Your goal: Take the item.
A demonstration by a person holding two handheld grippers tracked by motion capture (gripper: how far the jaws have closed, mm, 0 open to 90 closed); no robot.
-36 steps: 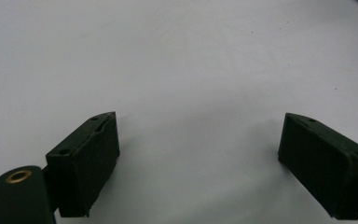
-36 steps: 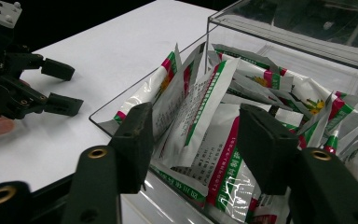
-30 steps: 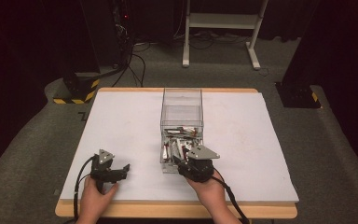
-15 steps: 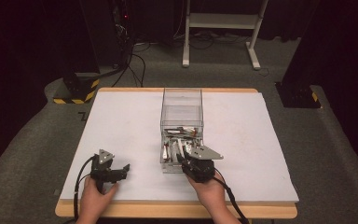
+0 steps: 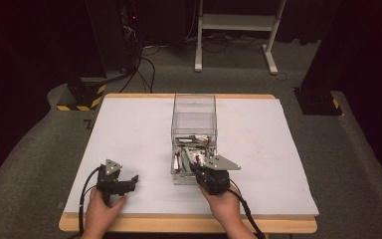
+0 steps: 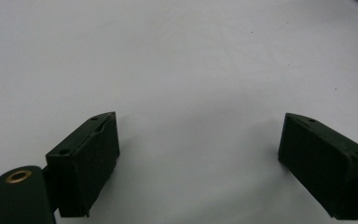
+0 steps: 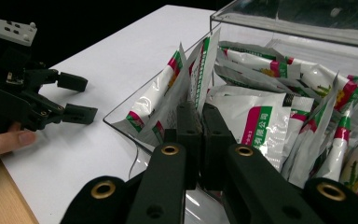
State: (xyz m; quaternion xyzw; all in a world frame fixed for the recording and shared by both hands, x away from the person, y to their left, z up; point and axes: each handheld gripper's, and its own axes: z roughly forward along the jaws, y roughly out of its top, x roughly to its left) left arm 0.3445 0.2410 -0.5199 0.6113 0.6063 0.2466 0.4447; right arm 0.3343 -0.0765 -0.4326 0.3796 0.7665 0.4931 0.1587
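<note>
My right gripper (image 7: pixel 196 122) is down at the near end of the clear box (image 5: pixel 194 107), its fingers pressed together on the edge of one white packet (image 7: pixel 179 88), I think to lift it out. My left gripper (image 5: pixel 121 183) rests on the white tabletop (image 5: pixel 129 129) with fingers spread wide and empty, well apart from the box.

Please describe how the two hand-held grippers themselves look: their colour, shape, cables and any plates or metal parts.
Both are black. The left gripper has two blocky rectangular jaws, a grey three-cornered plate on top and a black cable trailing behind. The right gripper has the same grey plate and cable; brass-coloured rivets sit in its linkage arms. The person's forearms are bare, with no sleeves visible.
</note>
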